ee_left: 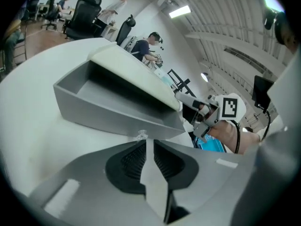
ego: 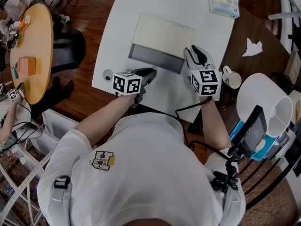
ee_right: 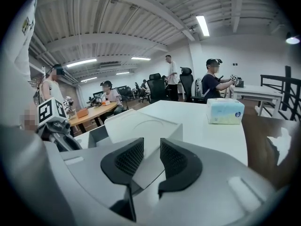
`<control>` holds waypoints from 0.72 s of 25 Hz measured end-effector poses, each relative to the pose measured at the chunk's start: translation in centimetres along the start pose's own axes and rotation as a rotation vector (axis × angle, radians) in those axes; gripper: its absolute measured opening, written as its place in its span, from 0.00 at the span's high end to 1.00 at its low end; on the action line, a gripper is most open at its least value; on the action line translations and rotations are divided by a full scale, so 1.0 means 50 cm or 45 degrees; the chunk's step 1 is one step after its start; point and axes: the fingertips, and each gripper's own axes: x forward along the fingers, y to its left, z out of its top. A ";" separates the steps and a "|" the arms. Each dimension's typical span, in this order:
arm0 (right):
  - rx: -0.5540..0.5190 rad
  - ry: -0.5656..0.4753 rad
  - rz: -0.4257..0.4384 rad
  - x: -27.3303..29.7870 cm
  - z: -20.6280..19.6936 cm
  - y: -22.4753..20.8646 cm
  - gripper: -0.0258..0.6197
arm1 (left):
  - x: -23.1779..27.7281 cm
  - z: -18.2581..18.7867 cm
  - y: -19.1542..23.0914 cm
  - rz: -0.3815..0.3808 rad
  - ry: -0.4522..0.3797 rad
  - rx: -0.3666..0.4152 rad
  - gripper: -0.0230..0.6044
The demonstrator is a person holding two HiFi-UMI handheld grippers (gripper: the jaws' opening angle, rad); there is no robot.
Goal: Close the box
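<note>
A grey box (ego: 155,58) stands open on the white table (ego: 197,13), its white lid (ego: 162,32) tilted back on the far side. My left gripper (ego: 146,74) sits at the box's near left side, just short of the grey front wall (ee_left: 108,107); its jaws (ee_left: 146,147) are shut with nothing in them. My right gripper (ego: 195,55) is at the box's right end. Its jaws (ee_right: 151,149) stand a little apart, with the lid's near corner (ee_right: 141,131) between the pads. Each gripper also shows in the other's view, the right gripper (ee_left: 197,108) and the left gripper (ee_right: 59,131).
A tissue pack (ego: 223,4) lies at the table's far right corner. A small round object (ego: 107,74) sits near the table's left edge. A white mug (ego: 231,77) and a white chair (ego: 263,98) are to the right. A round wooden table (ego: 30,51) stands at the left.
</note>
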 end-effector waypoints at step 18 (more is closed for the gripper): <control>0.013 -0.014 -0.018 -0.032 0.001 0.000 0.80 | 0.009 0.109 0.006 -0.060 -0.044 0.262 0.91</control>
